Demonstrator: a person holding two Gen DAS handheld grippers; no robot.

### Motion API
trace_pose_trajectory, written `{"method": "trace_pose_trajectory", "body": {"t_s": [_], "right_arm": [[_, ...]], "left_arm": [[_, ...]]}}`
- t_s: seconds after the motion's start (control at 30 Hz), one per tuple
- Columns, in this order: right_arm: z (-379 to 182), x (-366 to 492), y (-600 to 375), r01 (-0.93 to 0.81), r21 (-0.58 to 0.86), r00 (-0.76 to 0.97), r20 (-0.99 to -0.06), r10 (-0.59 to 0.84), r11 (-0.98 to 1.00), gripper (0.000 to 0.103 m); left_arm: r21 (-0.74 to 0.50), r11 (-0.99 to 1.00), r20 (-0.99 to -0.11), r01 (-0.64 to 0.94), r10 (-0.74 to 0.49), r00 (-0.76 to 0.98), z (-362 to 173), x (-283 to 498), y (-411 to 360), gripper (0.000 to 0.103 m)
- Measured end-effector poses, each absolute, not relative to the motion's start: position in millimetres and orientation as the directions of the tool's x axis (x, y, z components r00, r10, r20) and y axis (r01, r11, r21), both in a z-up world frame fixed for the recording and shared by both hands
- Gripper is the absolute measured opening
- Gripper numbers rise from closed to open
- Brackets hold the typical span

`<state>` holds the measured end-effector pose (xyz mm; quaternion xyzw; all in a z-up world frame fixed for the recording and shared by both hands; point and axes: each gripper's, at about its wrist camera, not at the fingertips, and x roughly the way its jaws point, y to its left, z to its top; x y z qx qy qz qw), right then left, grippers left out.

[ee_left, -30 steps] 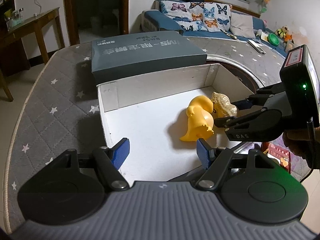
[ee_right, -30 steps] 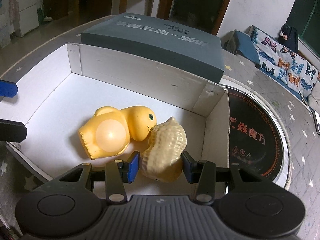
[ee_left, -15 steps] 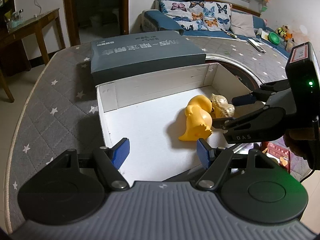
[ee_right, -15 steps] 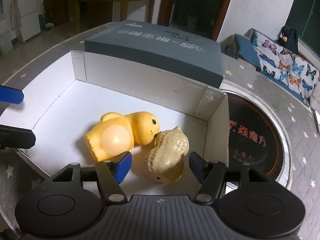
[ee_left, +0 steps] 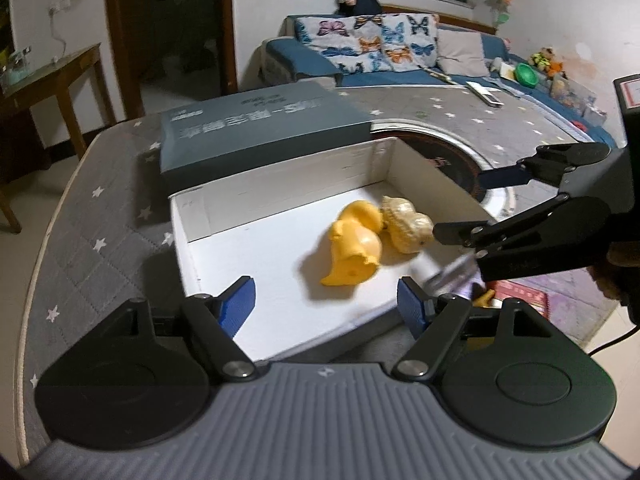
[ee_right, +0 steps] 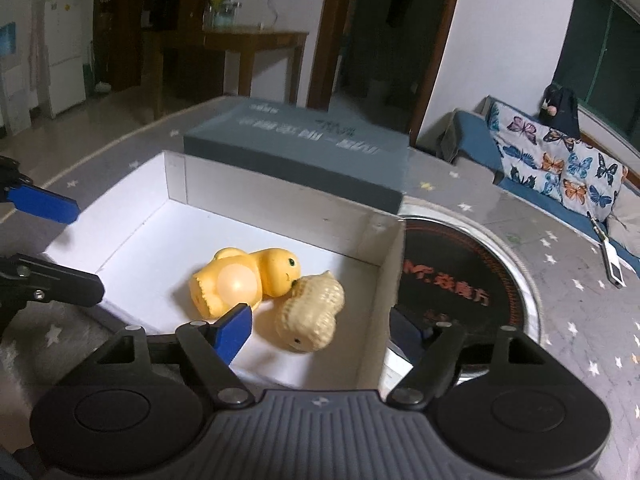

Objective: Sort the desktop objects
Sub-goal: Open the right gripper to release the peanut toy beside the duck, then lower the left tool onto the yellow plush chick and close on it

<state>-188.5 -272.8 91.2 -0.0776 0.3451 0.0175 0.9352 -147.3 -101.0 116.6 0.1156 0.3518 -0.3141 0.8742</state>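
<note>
- Inside the shallow white cardboard box (ee_right: 280, 236) on the grey star-printed quilted tabletop (ee_left: 100, 216), the glossy yellow rubber duck-like toy (ee_right: 244, 282) lies on its side, touching the beige ridged peanut-shaped toy (ee_right: 310, 312) at its head; both sit toward the box's right wall.
- The right gripper (ee_right: 320, 328) is spread wide and empty, its blue-padded fingers (ee_right: 234, 330) straddling the box's right wall, with the peanut toy lying free ahead of it.
- The left gripper (ee_left: 326, 304) is also apart and holds nothing, hovering at the near rim of the box.
- The step in hand looks like the end of a placement: the peanut toy is dropped in the box and the right tool is clearing it.
- The next move probably calls for lifting the right tool clear of the box wall and seeking another loose object; some coloured items show blurred beyond the near right corner in the left wrist view, but I cannot tell what they are.
- Against a second ago, the right jaws, then closed on the peanut toy, have let go and drawn back and up; the peanut toy has settled against the duck toy, and the left tool has hardly shifted.
- The dark grey lidded flat box (ee_left: 260, 124) rests behind the white one as before.
</note>
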Motion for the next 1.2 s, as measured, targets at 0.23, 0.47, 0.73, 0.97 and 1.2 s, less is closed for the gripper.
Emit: {"method": "trace_pose_trajectory", "body": {"t_s": [0.23,0.47,0.73,0.97,1.2], "right_arm": [[100.1,-239.5,-291.8,-0.101,-0.078,0.782,-0.623,0.031,0.992,0.083],[89.4,-280.9,-289.5,-0.183,0.009,0.744,-0.652,0.145,0.983,0.084],[56.5,-293.9,-275.3,-0.227,0.122,0.66,-0.71,0.245,0.966,0.075],[32.9,-292.2,-268.1,-0.207,0.158,0.639,-0.725,0.256,0.966,0.064],[23.0,-288.4,-264.7,-0.192,0.13,0.652,-0.724,0.225,0.973,0.057]], "left_arm": [[-0.058,0.704,-0.702,0.708,-0.533,0.473,110.4,-172.8,-115.3,0.076],[-0.111,0.64,-0.739,0.761,-0.565,0.367,92.1,-183.9,-133.7,0.076],[-0.181,0.582,-0.757,0.793,-0.597,0.265,78.0,-175.4,-159.9,0.076],[-0.227,0.549,-0.78,0.804,-0.597,0.187,58.2,-167.0,-182.6,0.076],[-0.249,0.521,-0.802,0.817,-0.583,0.127,40.1,-164.0,-196.0,0.064]]}}
